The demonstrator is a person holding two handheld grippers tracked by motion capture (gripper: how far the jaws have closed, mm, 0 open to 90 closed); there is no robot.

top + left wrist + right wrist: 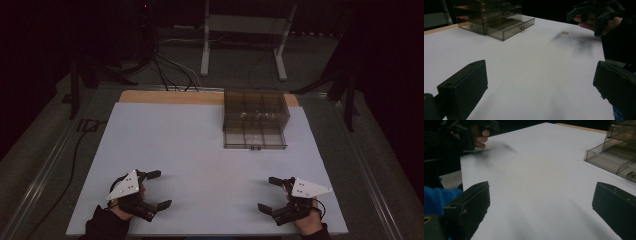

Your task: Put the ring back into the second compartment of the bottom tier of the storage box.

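Observation:
A smoky see-through drawer cabinet [255, 112] stands at the back right of the white table top [190, 150], its bottom drawer [255, 140] pulled out toward me. In the left gripper view the cabinet [491, 17] is far left, in the right gripper view the cabinet [619, 150] is at the right edge, and a small item lies in the pulled-out drawer [631, 175]. My left gripper [161, 189] rests near the front left, open and holding nothing. My right gripper [266, 194] rests near the front right, also open and holding nothing. Each points inward at the other.
A wooden strip [170, 96] runs along the table's far edge. Beyond it stand a metal desk frame [245, 40] and cables on the floor [170, 70]. A small reddish mark [565, 32] sits on the table top near the right hand.

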